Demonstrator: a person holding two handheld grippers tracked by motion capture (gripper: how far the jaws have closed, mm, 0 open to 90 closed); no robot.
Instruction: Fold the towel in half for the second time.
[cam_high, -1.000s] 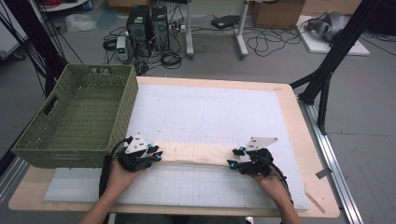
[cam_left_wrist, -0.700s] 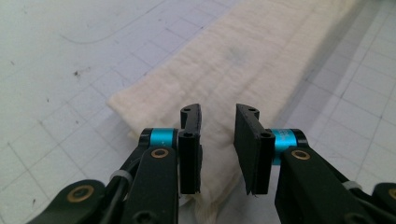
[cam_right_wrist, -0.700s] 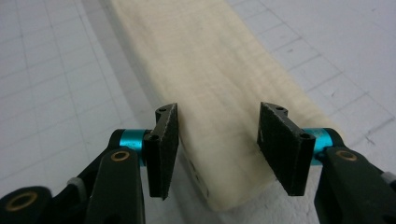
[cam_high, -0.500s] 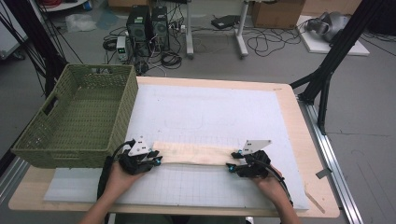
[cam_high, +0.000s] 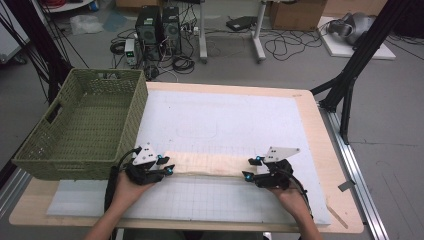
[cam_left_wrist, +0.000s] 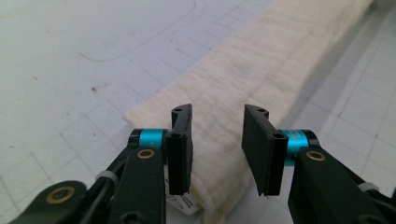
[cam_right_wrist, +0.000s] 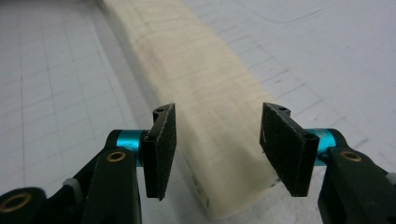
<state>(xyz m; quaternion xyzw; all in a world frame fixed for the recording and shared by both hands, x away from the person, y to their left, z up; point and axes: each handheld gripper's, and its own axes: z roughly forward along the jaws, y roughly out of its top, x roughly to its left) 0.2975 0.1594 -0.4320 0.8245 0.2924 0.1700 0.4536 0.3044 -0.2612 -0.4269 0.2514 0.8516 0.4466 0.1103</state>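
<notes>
A long folded cream towel (cam_high: 207, 164) lies flat on the white gridded mat (cam_high: 225, 115), running left to right near the front. My left gripper (cam_high: 167, 169) sits at the towel's left end. Its jaws have just been opening, and in the left gripper view (cam_left_wrist: 217, 140) they stand apart with the towel's end (cam_left_wrist: 261, 70) between them, pads off the cloth. My right gripper (cam_high: 250, 170) is at the right end. Its jaws (cam_right_wrist: 217, 140) have also just been opening and straddle the towel (cam_right_wrist: 196, 60) with a gap on each side.
A green woven basket (cam_high: 135, 115) stands on the table's left side, close beside my left hand. The wooden table edge (cam_high: 320, 130) borders the mat on the right. Black stand legs and cables are on the floor beyond.
</notes>
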